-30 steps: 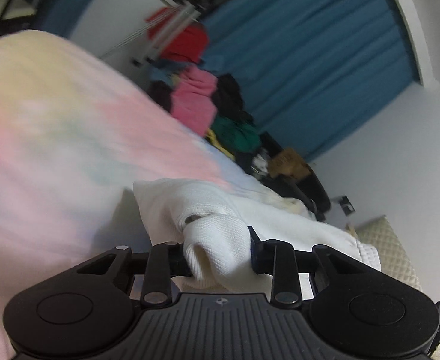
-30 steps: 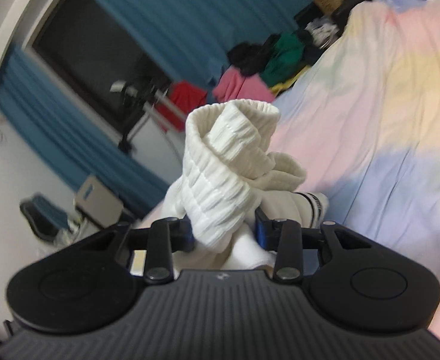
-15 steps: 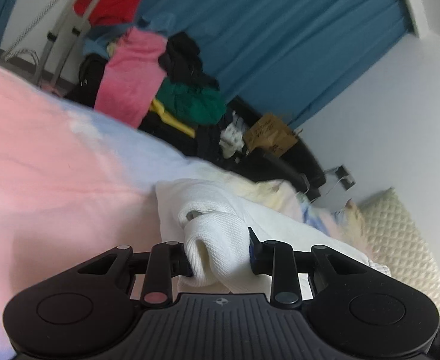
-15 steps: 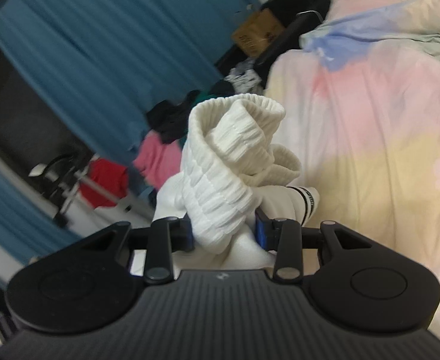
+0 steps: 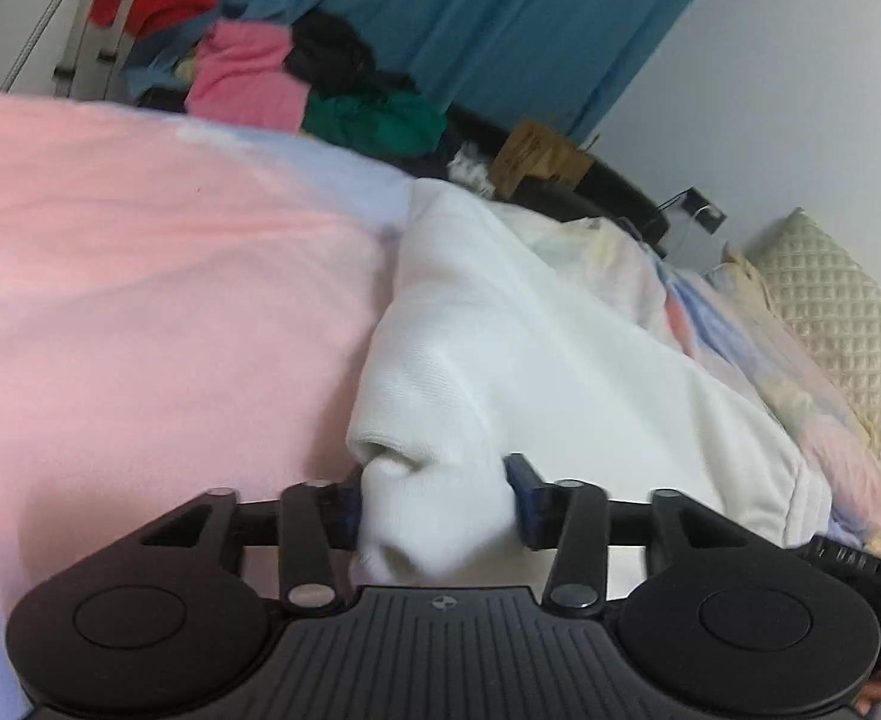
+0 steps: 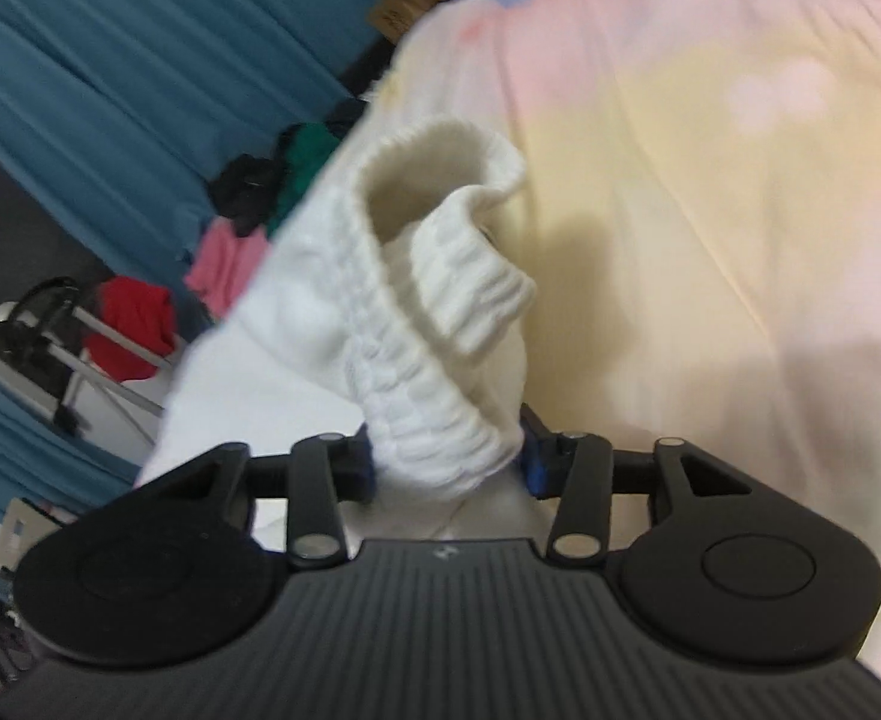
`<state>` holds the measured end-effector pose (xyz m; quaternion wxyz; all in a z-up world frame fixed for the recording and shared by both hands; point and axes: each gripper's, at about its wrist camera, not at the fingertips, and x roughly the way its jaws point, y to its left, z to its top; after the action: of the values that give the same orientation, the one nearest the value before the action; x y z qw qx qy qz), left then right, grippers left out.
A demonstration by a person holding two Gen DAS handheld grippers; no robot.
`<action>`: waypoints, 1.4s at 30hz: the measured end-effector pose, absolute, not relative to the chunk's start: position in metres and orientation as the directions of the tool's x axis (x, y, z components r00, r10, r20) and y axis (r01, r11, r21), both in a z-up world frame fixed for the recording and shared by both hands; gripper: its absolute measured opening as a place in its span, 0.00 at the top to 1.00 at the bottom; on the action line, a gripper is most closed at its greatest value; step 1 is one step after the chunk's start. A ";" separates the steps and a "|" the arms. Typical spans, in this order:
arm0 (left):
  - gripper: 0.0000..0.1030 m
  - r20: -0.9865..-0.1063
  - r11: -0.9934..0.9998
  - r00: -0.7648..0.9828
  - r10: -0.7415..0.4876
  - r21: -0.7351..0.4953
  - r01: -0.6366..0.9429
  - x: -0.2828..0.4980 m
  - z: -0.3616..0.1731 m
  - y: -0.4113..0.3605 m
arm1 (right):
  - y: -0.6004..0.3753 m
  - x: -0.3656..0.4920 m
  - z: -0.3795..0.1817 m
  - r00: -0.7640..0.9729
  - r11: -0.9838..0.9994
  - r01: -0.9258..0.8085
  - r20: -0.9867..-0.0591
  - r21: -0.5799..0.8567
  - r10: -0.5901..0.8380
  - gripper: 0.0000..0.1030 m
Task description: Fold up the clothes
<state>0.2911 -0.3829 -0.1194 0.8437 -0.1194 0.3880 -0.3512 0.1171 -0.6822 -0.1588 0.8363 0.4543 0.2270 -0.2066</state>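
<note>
A white knit garment [image 5: 536,348] lies stretched over the pastel bedspread [image 5: 140,276]. My left gripper [image 5: 434,495] is shut on a bunched fold of it, the fabric filling the gap between the fingers. In the right wrist view my right gripper [image 6: 446,456] is shut on the same garment's ribbed elastic band [image 6: 440,300], which curls up in a loop above the fingers. The rest of the white cloth [image 6: 248,348] hangs to the left. The bedspread [image 6: 710,210] lies below and to the right.
A heap of pink, green and black clothes [image 5: 320,90] sits at the bed's far edge before blue curtains [image 5: 500,12]. A drying rack with a red garment [image 6: 134,324] stands beyond. A quilted pillow [image 5: 848,336] lies at right, a cardboard box [image 5: 536,153] beyond the bed.
Both grippers, still holding the white garment, have swung down toward the bed. The garment now lies stretched out over the bedspread, and the ribbed band has tipped toward it.
</note>
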 end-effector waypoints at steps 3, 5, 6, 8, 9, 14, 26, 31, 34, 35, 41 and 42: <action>0.44 -0.603 0.754 0.464 -0.649 -0.431 0.496 0.286 -0.095 -0.383 | -0.685 0.110 -0.150 0.794 0.466 0.582 -0.591 0.667 -0.144 0.49; 0.36 -0.623 0.792 0.504 -0.598 -0.360 0.493 0.273 -0.069 -0.379 | -0.681 0.100 -0.131 0.778 0.478 0.599 -0.607 0.642 -0.161 0.49; 0.31 -0.612 0.787 0.514 -0.601 -0.345 0.511 0.264 -0.056 -0.377 | -0.676 0.094 -0.118 0.777 0.499 0.599 -0.605 0.626 -0.173 0.49; 0.25 -0.586 0.774 0.529 -0.614 -0.317 0.548 0.245 -0.027 -0.373 | -0.668 0.081 -0.094 0.775 0.540 0.597 -0.600 0.593 -0.198 0.49; 0.23 -0.579 0.768 0.530 -0.619 -0.303 0.565 0.233 -0.014 -0.370 | -0.663 0.074 -0.082 0.774 0.559 0.596 -0.598 0.576 -0.210 0.49; 0.08 -0.524 0.753 0.574 -0.629 -0.229 0.617 0.179 0.051 -0.358 | -0.640 0.040 -0.018 0.776 0.653 0.582 -0.572 0.485 -0.266 0.49; 0.00 -0.410 0.738 0.648 -0.642 -0.099 0.668 0.033 0.141 -0.293 | -0.553 -0.044 0.099 0.874 0.858 0.405 -0.410 0.316 -0.262 0.10; 0.00 -0.385 0.750 0.668 -0.637 -0.112 0.651 -0.012 0.144 -0.256 | -0.510 -0.065 0.096 0.899 0.897 0.364 -0.348 0.250 -0.267 0.11; 0.00 -0.370 0.760 0.681 -0.632 -0.125 0.638 -0.029 0.138 -0.240 | -0.489 -0.075 0.087 0.905 0.905 0.356 -0.327 0.232 -0.272 0.12; 0.00 -0.365 0.763 0.685 -0.630 -0.127 0.634 -0.034 0.135 -0.236 | -0.482 -0.077 0.083 0.906 0.908 0.354 -0.324 0.226 -0.273 0.12; 0.00 -0.358 0.786 0.716 -0.599 -0.090 0.612 -0.056 0.111 -0.220 | -0.448 -0.082 0.058 0.907 0.923 0.350 -0.307 0.164 -0.289 0.12; 0.00 -0.359 0.789 0.720 -0.594 -0.086 0.609 -0.059 0.107 -0.218 | -0.444 -0.082 0.054 0.906 0.923 0.351 -0.306 0.155 -0.293 0.12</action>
<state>-0.0589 -0.2185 0.1067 0.9271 0.0190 0.1869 -0.3244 -0.0822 -0.4441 0.0540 0.9706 0.1038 0.1399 -0.1660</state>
